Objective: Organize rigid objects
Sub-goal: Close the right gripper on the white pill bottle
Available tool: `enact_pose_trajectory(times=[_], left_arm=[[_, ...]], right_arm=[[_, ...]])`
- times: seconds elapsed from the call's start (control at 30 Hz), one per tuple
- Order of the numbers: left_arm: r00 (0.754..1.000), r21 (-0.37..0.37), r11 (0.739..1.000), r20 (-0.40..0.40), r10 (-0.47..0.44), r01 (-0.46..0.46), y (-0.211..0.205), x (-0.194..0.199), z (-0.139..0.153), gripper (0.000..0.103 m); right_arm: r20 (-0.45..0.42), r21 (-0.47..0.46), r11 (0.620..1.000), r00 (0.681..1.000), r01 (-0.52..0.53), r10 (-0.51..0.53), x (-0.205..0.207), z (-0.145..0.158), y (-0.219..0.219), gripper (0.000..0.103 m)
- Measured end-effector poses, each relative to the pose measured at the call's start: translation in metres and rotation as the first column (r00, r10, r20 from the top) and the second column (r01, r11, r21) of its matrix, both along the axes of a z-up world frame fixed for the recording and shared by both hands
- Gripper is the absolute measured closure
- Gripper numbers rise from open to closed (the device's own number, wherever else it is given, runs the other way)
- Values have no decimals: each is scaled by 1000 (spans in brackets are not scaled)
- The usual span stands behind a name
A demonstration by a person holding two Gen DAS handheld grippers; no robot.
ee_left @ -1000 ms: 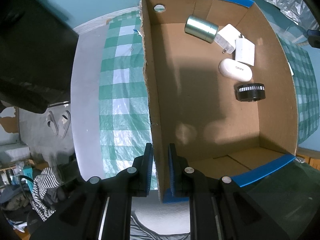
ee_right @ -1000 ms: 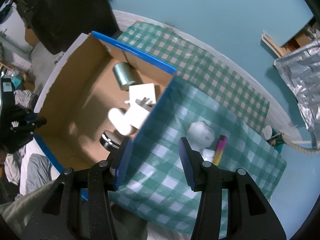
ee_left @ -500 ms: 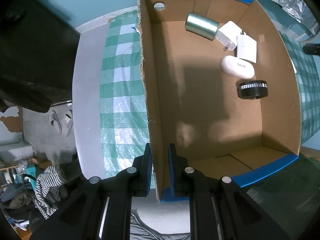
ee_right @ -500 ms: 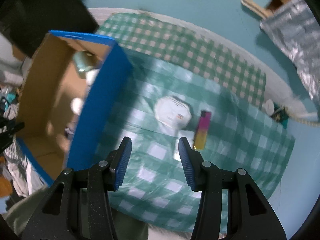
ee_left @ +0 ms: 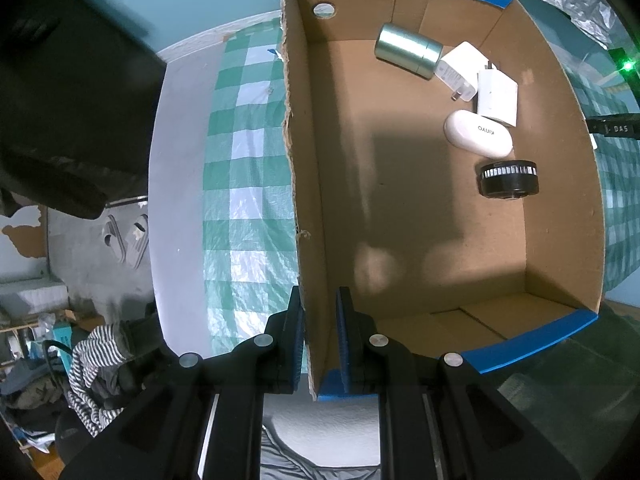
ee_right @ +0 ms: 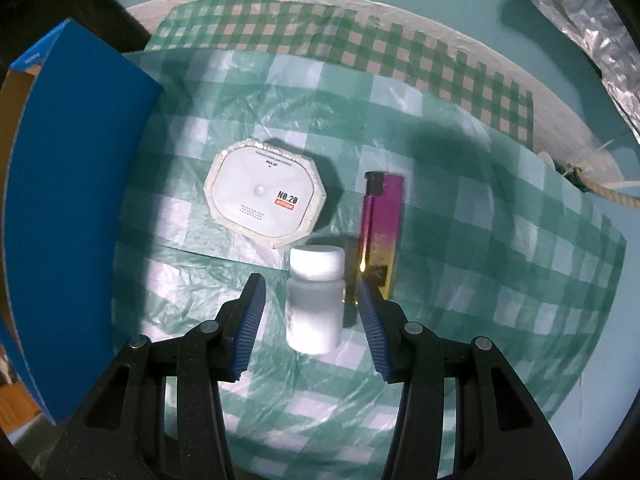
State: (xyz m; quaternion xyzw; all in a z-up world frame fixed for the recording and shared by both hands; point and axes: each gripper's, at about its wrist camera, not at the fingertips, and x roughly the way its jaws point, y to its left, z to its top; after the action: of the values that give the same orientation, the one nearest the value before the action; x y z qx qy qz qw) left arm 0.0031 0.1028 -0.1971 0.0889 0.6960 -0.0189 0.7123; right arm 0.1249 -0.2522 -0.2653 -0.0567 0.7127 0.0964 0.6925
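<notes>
My left gripper is shut on the left wall of a cardboard box with blue edges. Inside lie a silver tin, two white chargers, a white oval case and a black round part. My right gripper is open, its jaws either side of a small white bottle lying on the green checked cloth. A white octagonal device and a pink-gold lighter lie just beyond it.
The box's blue outer wall stands left of the right gripper. Crumpled foil and a rope lie at the far right. Past the table's left edge are slippers and clothes on the floor.
My right gripper has swung away from the box and come down over the cloth, so the white bottle now lies between its open jaws. The left gripper still holds the box wall.
</notes>
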Motion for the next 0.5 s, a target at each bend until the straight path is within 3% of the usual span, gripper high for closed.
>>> enact_pose_trajectory(times=[0.17,0.3,0.5], left_arm=[[1000,1,1000,0,1,-1,0,0,0,89],[1000,2,1000,-2,2,-2,1,0,0,89],[1000,0,1000,-1,3,-3,1,0,0,89]], right_arm=[[-9,-11,1000,1000,-27,27,-5,-12,8,59],[-20,-3,999,999,-46,46,-10,-15,14,70],[-24,3,999,999,-38,38,-12,-17,16,70]])
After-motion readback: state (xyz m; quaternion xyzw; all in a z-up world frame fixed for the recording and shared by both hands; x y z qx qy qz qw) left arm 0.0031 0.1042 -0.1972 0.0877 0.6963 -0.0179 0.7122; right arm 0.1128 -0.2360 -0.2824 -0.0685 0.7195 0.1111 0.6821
